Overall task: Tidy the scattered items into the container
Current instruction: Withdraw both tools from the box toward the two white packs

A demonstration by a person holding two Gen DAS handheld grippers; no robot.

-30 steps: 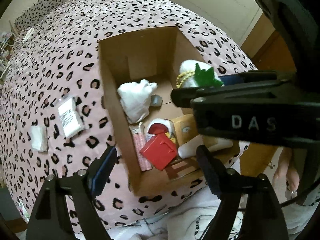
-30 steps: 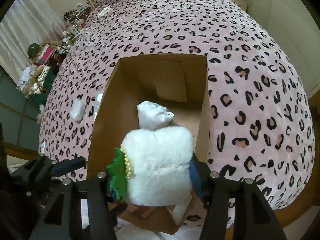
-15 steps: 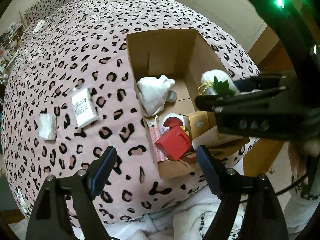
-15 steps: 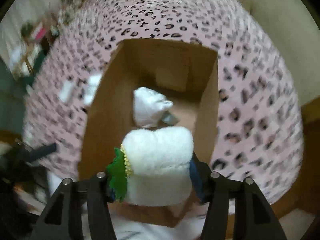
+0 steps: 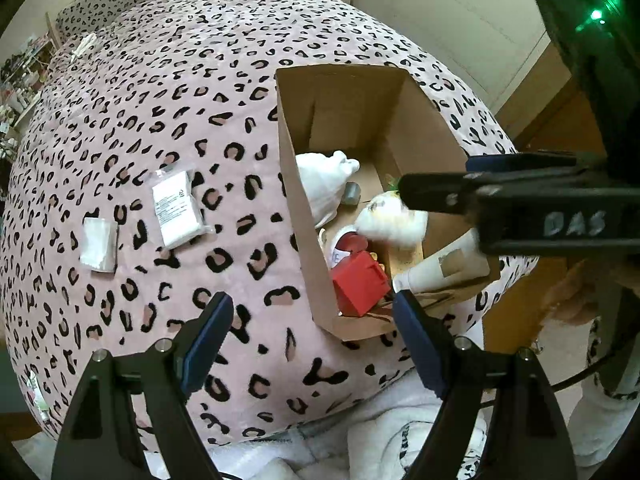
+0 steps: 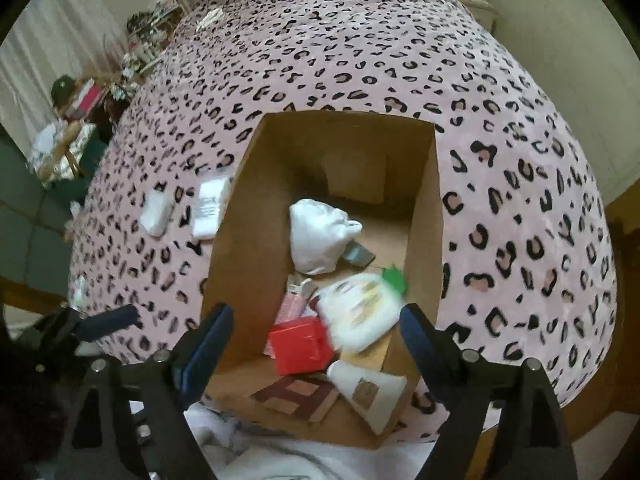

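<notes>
plush toy in the box, both tongs empty

right tongs spread wide over cardboard box on bed. white plush toy, blurred, lies inside on red box, nr white pouch. left tongs also wide apart, holding nothing. 2 white packets on bed left of box.

On the bed, two packets lie left of the box, which holds a plush toy.
</notes>
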